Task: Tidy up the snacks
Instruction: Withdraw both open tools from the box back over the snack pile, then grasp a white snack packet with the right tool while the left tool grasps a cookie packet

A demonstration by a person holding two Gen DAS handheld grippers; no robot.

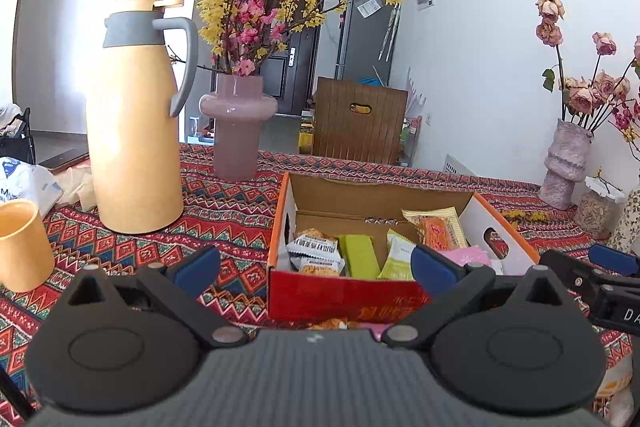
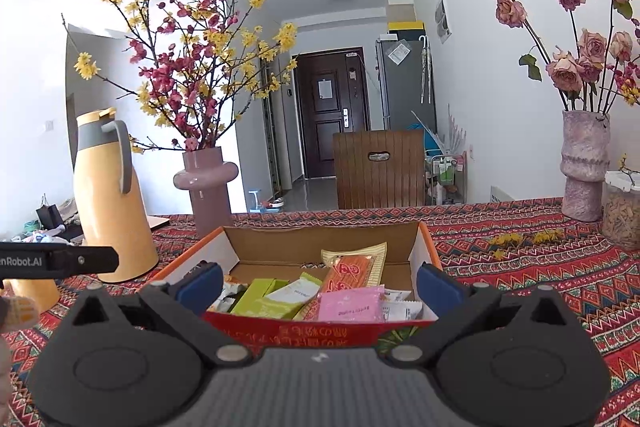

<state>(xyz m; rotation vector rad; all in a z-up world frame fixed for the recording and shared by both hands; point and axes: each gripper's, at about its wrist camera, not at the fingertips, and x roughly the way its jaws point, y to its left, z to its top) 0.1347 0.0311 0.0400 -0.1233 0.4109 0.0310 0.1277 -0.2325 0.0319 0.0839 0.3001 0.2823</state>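
Observation:
An open cardboard box (image 1: 280, 227) (image 2: 426, 247) with an orange rim and red front stands on the patterned tablecloth. Inside it lie several snack packets: a green bar (image 1: 360, 255) (image 2: 256, 297), a pink packet (image 2: 352, 305), an orange packet (image 1: 438, 229) (image 2: 352, 277) and white packets (image 1: 316, 247). My left gripper (image 1: 316, 269) is open and empty, hovering just before the box front. My right gripper (image 2: 320, 285) is open and empty too, its fingers spread as wide as the box. More snack wrappers (image 1: 332, 324) peek out below the box front.
A yellow thermos jug (image 1: 132, 131) (image 2: 108, 195) and a yellow cup (image 1: 22, 243) stand left of the box. A pink vase with blossom branches (image 1: 236, 123) (image 2: 208, 183) is behind. Another vase with dried roses (image 2: 584, 167) and a jar (image 2: 622, 211) stand at the right.

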